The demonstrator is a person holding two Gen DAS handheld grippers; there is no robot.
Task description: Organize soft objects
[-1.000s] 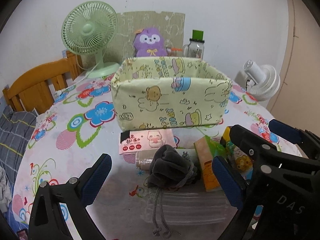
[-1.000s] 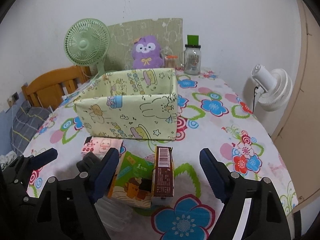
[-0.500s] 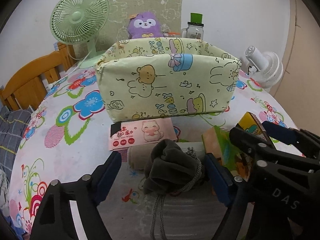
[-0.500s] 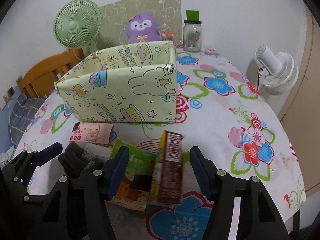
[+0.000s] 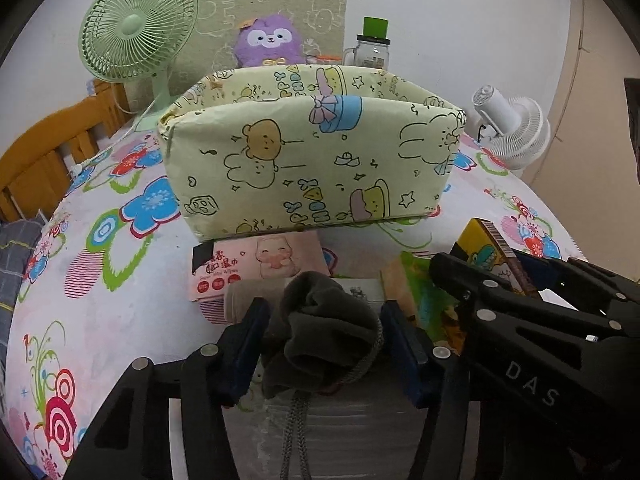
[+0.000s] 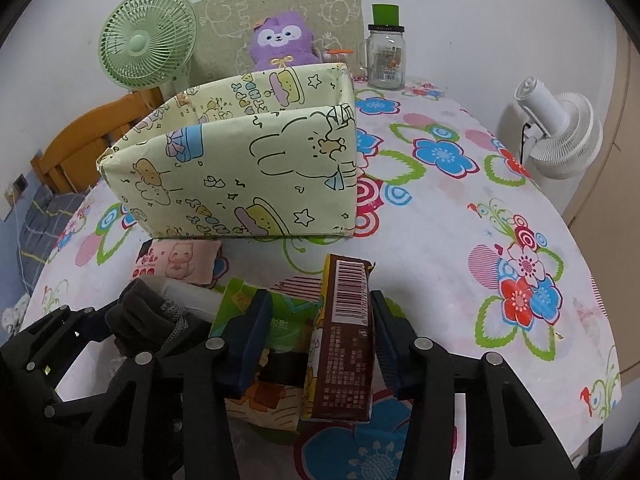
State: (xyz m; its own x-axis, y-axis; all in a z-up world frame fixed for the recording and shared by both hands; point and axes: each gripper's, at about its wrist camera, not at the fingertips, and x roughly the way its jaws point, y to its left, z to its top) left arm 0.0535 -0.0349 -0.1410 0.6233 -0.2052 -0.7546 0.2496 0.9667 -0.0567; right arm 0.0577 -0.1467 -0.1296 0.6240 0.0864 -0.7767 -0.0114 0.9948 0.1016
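A yellow cartoon-print fabric box [image 5: 312, 160] stands open on the flowered table; it also shows in the right wrist view [image 6: 240, 176]. My left gripper [image 5: 324, 344] is shut on a dark grey drawstring pouch [image 5: 324, 332], which rests on a clear plastic pack. My right gripper [image 6: 316, 324] has closed around a brown drink carton [image 6: 344, 340] and a green tissue pack [image 6: 260, 312], both pads touching them. A pink wet-wipes pack [image 5: 256, 264] lies in front of the box.
A green fan [image 5: 140, 36], a purple plush [image 5: 268, 44] and a glass jar [image 6: 386, 56] stand behind the box. A white fan [image 6: 560, 132] is at the right. A wooden chair [image 5: 44, 152] is at the left edge.
Both grippers moved forward and down and closed: the left onto the grey pouch, the right onto the carton and tissue pack.
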